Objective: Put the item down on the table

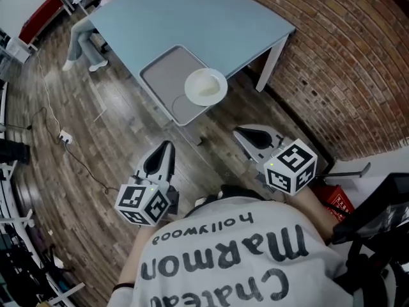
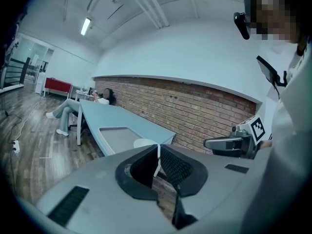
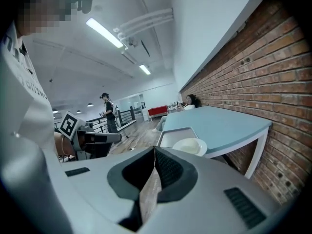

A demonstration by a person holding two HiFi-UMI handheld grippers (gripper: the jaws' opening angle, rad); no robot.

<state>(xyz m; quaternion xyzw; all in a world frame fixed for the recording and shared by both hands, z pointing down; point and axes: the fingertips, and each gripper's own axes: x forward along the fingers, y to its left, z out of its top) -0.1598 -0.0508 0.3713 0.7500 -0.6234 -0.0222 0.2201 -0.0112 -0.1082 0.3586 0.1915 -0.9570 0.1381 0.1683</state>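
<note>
One white plate [image 1: 206,86], round and shallow with a broad rim, lies flat and face-up; being round, it has no long axis. It rests across one edge of the single grey tray [image 1: 165,75], close to the near edge of the pale blue worktop [image 1: 192,15]. The left gripper [image 1: 167,145] and right gripper [image 1: 238,132] hang over the wooden floor [image 1: 96,139], well apart from the plate, each with its fingers pressed together on nothing.

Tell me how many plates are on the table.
1. The white plate rests at the corner of the grey tray, near the edge of the table. None seems hidden.
</note>
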